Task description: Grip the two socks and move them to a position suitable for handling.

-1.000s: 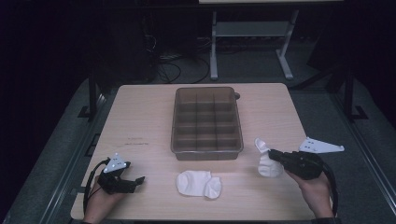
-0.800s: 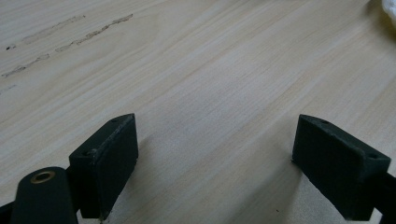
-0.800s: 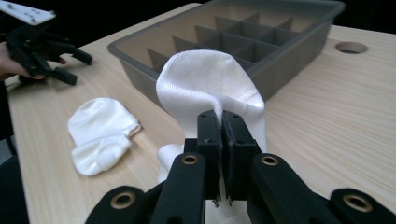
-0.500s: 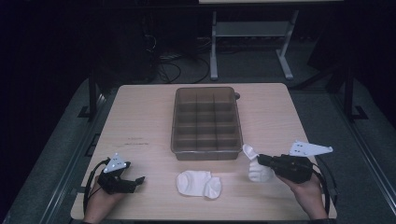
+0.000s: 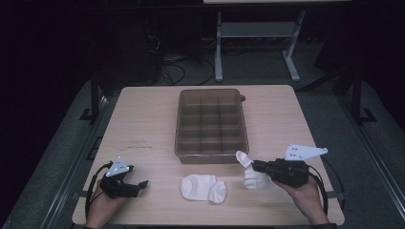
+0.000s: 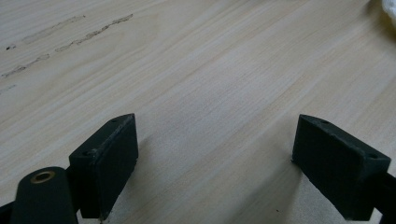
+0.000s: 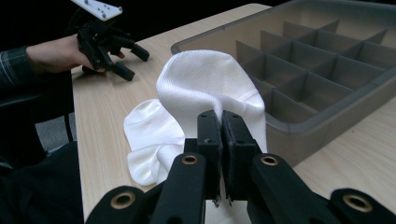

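Note:
My right gripper (image 5: pixel 254 166) (image 7: pixel 221 122) is shut on a white sock (image 5: pixel 248 170) (image 7: pixel 205 86), pinching a fold of its fabric just in front of the grey divided tray (image 5: pixel 211 124) (image 7: pixel 322 56). A second white sock (image 5: pixel 204 187) (image 7: pixel 148 135) lies flat on the table between the two grippers. At the front left of the table my left gripper (image 5: pixel 141 184) (image 6: pixel 215 158) rests open, its jaws wide apart over bare wood with nothing between them. The right gripper view also catches the left gripper (image 7: pixel 133 58) and the hand holding it.
The wooden table (image 5: pixel 143 119) carries faint pencil marks (image 5: pixel 139 144) (image 6: pixel 60 35) left of the tray. Beyond the far edge stand a white metal stand (image 5: pixel 258 38) and cables on a dark floor. Cables trail from both grippers.
My right gripper has moved left along the front of the table, carrying the sock with it toward the second sock. The left gripper has stayed put.

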Motion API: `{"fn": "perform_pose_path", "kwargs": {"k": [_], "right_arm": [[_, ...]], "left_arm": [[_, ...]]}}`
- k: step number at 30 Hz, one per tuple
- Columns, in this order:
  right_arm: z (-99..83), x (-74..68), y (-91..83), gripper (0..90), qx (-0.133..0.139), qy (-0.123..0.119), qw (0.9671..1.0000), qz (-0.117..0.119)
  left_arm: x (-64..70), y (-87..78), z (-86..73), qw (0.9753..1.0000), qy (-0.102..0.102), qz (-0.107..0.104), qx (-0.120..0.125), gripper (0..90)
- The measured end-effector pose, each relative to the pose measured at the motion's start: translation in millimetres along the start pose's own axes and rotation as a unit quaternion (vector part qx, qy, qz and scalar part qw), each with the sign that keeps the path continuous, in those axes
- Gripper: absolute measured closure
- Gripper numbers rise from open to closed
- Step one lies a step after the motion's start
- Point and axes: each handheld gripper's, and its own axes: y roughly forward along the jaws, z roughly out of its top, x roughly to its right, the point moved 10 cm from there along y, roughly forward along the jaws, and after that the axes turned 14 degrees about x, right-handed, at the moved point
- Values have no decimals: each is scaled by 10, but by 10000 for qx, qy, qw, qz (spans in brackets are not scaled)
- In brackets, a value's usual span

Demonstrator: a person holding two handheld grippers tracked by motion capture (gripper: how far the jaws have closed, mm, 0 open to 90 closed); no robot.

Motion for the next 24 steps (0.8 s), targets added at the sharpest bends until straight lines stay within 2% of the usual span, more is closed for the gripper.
{"fn": "perform_pose_path", "kwargs": {"k": [12,24], "right_arm": [[33,-116,214,866,-113,-59,9993,345],[-6,-293,501,861,-354,-207,9961,783]], "left_arm": [[-1,-1,-1,10000,2,-1,-7,137],[0,-2,-1,10000,1,-1,-12,137]]}}
